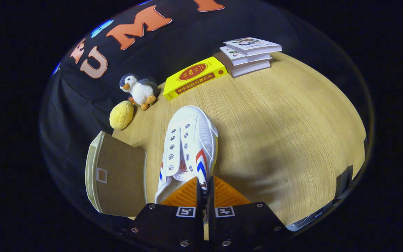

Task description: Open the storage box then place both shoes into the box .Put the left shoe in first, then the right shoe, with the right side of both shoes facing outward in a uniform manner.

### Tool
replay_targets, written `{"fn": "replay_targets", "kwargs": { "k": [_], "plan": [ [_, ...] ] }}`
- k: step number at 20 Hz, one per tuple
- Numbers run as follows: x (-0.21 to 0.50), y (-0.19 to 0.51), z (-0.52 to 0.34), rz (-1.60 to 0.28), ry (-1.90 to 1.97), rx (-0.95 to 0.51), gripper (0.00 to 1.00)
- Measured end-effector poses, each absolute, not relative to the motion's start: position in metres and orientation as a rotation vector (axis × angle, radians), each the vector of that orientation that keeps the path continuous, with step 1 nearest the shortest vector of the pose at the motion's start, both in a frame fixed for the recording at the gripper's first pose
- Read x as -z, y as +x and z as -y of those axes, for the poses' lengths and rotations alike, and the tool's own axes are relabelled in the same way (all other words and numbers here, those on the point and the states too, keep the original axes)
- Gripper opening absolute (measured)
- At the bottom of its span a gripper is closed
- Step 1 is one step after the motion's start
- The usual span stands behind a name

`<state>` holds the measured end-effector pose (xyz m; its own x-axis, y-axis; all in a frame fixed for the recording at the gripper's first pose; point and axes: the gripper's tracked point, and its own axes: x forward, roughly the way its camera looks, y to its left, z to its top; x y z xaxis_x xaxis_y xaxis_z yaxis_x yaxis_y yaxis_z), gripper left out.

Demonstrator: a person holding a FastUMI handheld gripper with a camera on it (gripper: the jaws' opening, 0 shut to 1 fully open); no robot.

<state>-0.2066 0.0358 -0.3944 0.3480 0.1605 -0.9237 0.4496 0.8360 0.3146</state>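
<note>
My gripper (203,187) pinched tight on heel-side collar of white sneaker (187,147). Sneaker's long axis runs straight ahead from fingers, toe pointing away over wooden table (292,133). Brown storage box (117,175) just left of sneaker. Penguin plush (138,91) beyond box.

gripper view: rides on the gripper (204,183) | looks forward and down along the jaws | close above the worktop (275,122) | books (250,56) far beyond

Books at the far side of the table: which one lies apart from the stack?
The yellow book lies flat alone, between the plush penguin and the stack of three white books. The gripper is shut on the white shoe.
</note>
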Motion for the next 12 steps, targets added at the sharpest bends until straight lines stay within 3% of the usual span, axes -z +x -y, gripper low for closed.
{"fn": "replay_targets", "kwargs": {
  "k": [12],
  "plan": [
    [0.286, -0.139, -0.123, -1.139, 0.541, -0.031, 0.06]
  ]
}}
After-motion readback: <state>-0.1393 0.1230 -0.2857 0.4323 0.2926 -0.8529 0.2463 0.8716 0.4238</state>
